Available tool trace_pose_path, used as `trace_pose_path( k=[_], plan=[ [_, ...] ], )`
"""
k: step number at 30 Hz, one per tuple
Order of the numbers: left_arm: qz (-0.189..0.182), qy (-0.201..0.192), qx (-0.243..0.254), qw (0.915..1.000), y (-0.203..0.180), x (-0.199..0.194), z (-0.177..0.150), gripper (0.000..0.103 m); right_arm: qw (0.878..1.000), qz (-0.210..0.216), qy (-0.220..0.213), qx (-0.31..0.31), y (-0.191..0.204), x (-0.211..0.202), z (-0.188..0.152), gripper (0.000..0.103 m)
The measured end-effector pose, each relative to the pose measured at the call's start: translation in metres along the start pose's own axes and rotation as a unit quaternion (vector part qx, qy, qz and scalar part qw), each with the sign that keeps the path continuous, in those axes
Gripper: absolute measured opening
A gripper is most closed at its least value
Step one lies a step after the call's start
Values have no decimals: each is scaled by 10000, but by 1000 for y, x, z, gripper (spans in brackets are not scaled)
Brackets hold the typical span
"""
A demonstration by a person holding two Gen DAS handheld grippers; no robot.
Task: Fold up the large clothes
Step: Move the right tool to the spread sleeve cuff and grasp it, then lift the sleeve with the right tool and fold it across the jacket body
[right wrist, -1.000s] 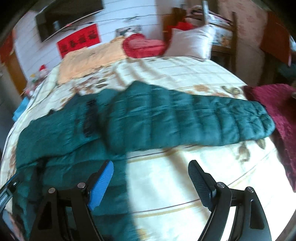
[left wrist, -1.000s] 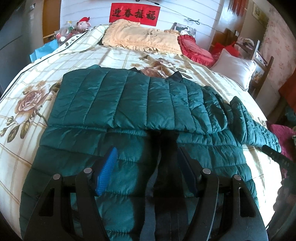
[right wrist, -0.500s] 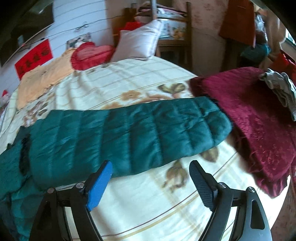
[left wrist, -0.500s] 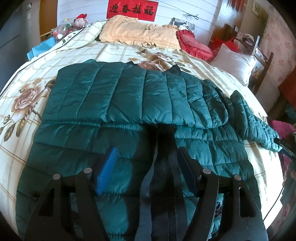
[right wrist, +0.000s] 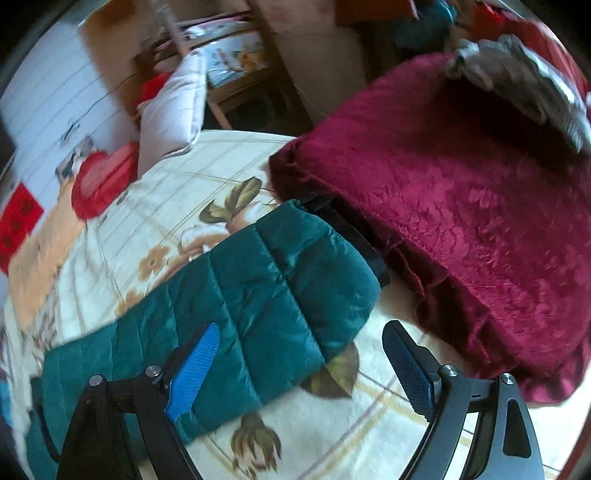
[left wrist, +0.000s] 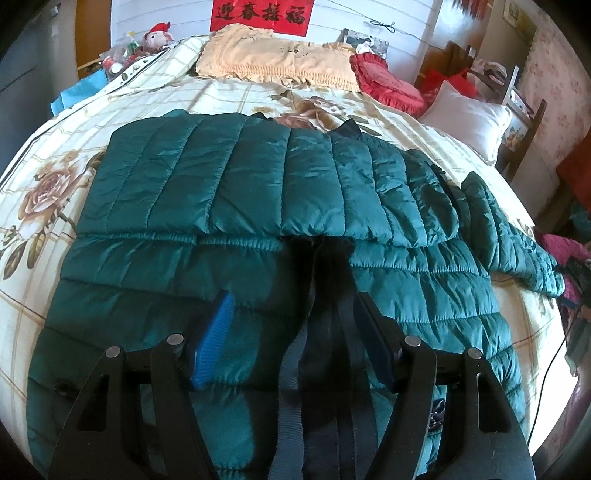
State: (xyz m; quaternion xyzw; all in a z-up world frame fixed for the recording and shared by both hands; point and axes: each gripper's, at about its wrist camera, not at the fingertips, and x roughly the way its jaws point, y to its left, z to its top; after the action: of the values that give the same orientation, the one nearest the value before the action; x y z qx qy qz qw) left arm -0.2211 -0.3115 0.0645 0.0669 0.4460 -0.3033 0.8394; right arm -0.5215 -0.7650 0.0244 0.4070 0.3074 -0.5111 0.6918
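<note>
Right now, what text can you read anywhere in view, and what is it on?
"迎春接福": black characters on the red banner on the wall behind the bed, left wrist view.
The same banner in the right wrist view: blurred, unreadable.
Zipper pull on the jacket: any marking too small to read.
Nothing else legible.

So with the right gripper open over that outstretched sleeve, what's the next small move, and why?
Probably lower the right gripper onto the cuff end of the sleeve and close on it. The fingers are spread and hold nothing, and the sleeve lies flat on the bedspread beside the maroon blanket, unfolded, while the other sleeve already lies across the green puffer jacket.
</note>
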Motion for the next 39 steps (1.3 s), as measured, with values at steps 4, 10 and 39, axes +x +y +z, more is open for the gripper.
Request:
trace_pose_path(
  k=[4, 10, 39],
  plan=[
    [16, 42, -4, 10000, 1, 2, 0, 67, 10000, 38, -54, 22, 3, 12, 6, 88],
    [60, 62, -44, 10000, 7, 3, 0, 67, 9999, -37, -124, 88, 0, 28, 8, 36],
    [-148, -282, -423, 9986, 38, -34, 1, 67, 9363, 2432, -408, -2500, 186, -130, -65, 9]
  ],
)
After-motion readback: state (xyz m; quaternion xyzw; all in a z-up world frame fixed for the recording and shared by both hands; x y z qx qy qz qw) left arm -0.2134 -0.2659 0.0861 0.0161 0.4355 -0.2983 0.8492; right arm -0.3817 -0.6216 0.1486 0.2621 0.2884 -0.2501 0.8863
